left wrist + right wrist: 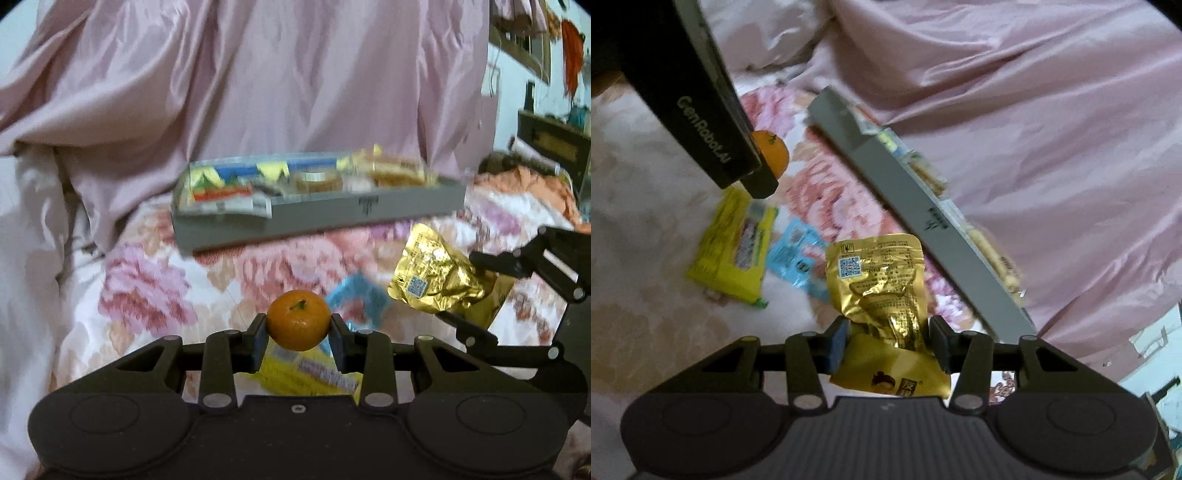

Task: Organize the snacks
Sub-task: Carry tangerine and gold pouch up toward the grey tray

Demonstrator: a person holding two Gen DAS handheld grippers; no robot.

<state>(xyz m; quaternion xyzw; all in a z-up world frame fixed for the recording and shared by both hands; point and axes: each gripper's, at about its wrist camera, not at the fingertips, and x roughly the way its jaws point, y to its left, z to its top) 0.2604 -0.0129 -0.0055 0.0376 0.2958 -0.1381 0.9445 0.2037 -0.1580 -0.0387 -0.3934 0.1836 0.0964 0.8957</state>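
Note:
My left gripper [298, 328] is shut on a small orange mandarin [298, 319], held above the flowered bedspread; the same mandarin [774, 153] shows at the upper left of the right wrist view. My right gripper [888, 341] is shut on a crumpled gold snack pouch [882, 284], which also appears to the right in the left wrist view as the gold pouch [432, 277]. A long grey tray [317, 218] filled with several wrapped snacks lies further back on the bed; its side wall [923, 214] runs diagonally in the right wrist view.
A yellow snack pack [733, 243] and a light blue packet [798, 254] lie loose on the flowered bedspread [147, 291] below the grippers. A pink quilt [258, 74] is piled behind the tray. Shelves and clutter stand at the far right [550, 136].

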